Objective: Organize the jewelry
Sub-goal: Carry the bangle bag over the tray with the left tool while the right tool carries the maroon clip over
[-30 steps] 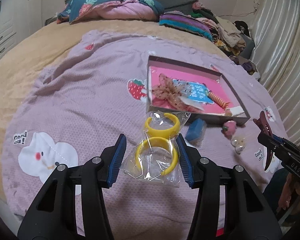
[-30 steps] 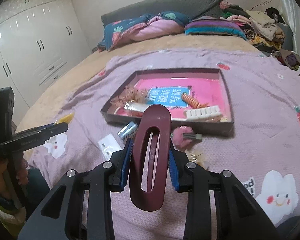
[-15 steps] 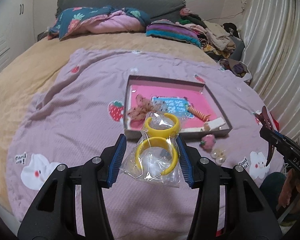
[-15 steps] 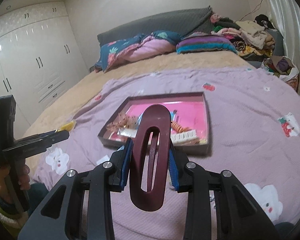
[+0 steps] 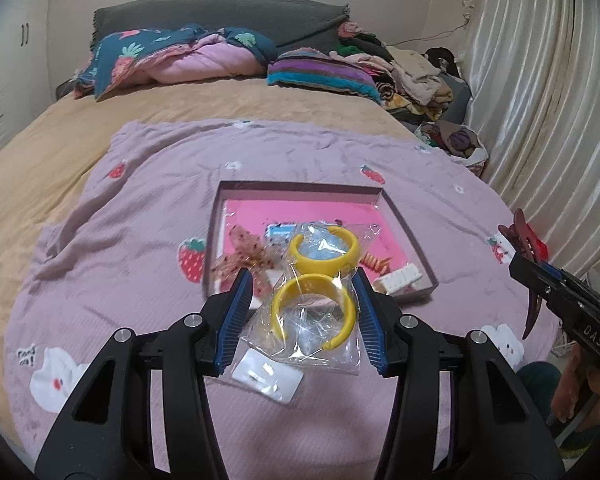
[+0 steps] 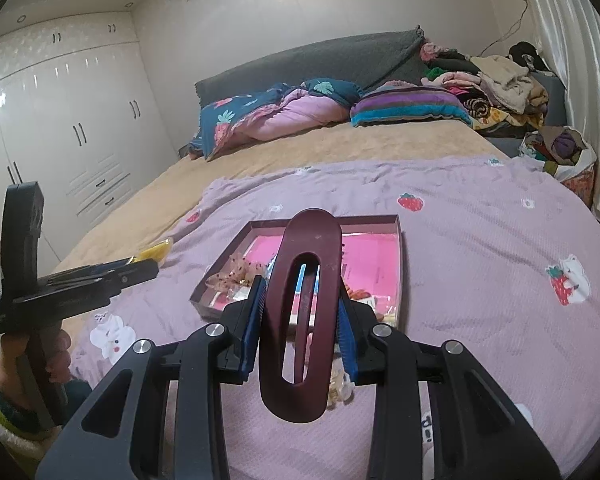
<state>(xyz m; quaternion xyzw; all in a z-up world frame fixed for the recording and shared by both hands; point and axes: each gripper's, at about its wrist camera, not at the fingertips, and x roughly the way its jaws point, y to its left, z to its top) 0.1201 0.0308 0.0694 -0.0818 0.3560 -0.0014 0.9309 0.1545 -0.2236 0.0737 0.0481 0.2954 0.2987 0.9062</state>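
Note:
My left gripper (image 5: pixel 302 308) is shut on a clear bag with two yellow bangles (image 5: pixel 314 304), held above the purple blanket in front of the shallow box (image 5: pixel 300 190). The box has a pink floor and holds a sequinned bow (image 5: pixel 246 256), a blue card, an orange spiral tie (image 5: pixel 376 264) and a white clip (image 5: pixel 398 278). My right gripper (image 6: pixel 300 320) is shut on a dark red oval hair clip (image 6: pixel 300 312), held upright in front of the box (image 6: pixel 400 264). In the left wrist view the right gripper (image 5: pixel 540 284) is at the right edge.
A white card packet (image 5: pixel 268 376) lies on the purple blanket (image 5: pixel 120 248) under the bag. Small pearl pieces (image 6: pixel 340 390) lie under my right gripper. Pillows and piled clothes (image 5: pixel 400 68) are at the bed's head. A curtain (image 5: pixel 540 100) hangs on the right, wardrobes (image 6: pixel 60 120) on the left.
Both grippers have drawn back and risen from the box, each keeping its item. The box now looks smaller and farther. The white card packet has come into view under the bag.

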